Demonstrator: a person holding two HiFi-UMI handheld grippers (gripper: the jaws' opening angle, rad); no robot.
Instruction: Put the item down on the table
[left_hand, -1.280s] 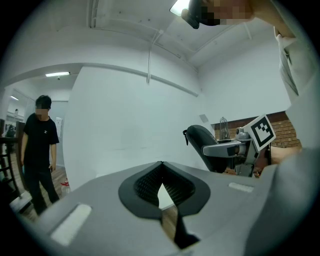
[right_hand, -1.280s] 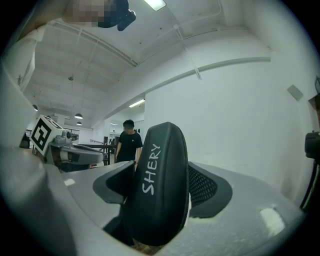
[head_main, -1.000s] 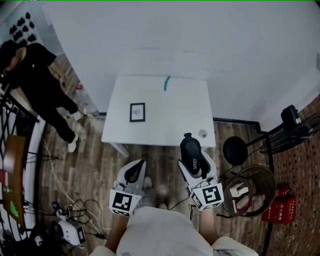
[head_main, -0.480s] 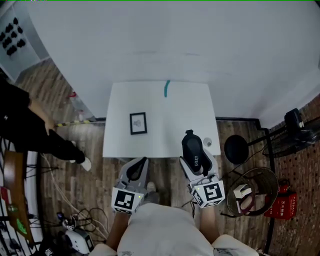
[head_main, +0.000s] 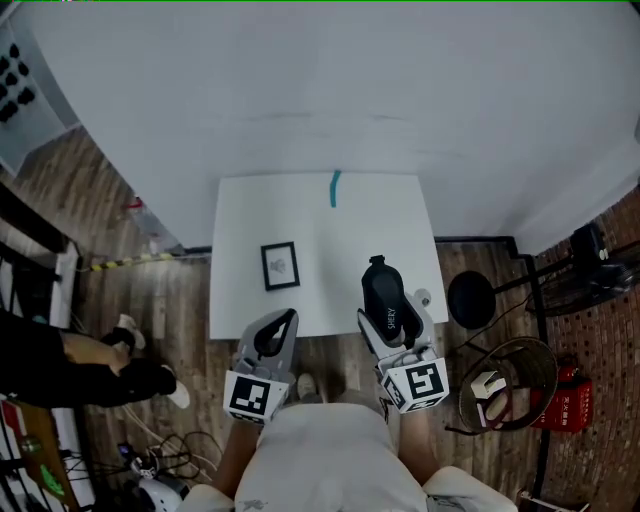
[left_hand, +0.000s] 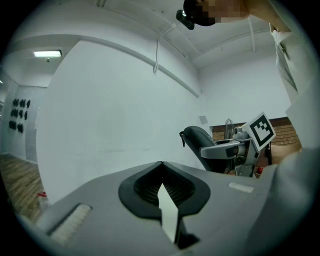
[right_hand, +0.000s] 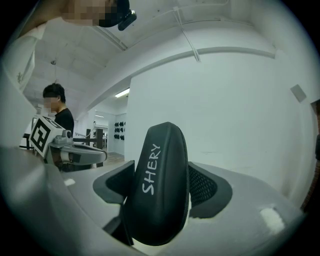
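Observation:
A black zipped case (head_main: 381, 290) marked SHERY stands on end between the jaws of my right gripper (head_main: 391, 316), which is shut on it. In the right gripper view the case (right_hand: 161, 180) fills the gap between the ribbed pads (right_hand: 204, 186). It hangs over the front right edge of the white table (head_main: 330, 225). My left gripper (head_main: 283, 325) is level with it just short of the table's front edge, jaws shut with nothing in them. In the left gripper view its jaw tips (left_hand: 161, 166) meet, and the case (left_hand: 196, 137) shows at the right.
On the table lie a small black-framed picture (head_main: 279, 266), a teal strip (head_main: 334, 188) at the back edge and a small round object (head_main: 423, 297) at the front right corner. A black stool (head_main: 472, 298) and wire basket (head_main: 505, 380) stand right. A person (head_main: 85, 355) is at the left.
The table has come nearer in the head view, and the right gripper with the case now reaches over its front edge. The person at the left has walked toward the lower left.

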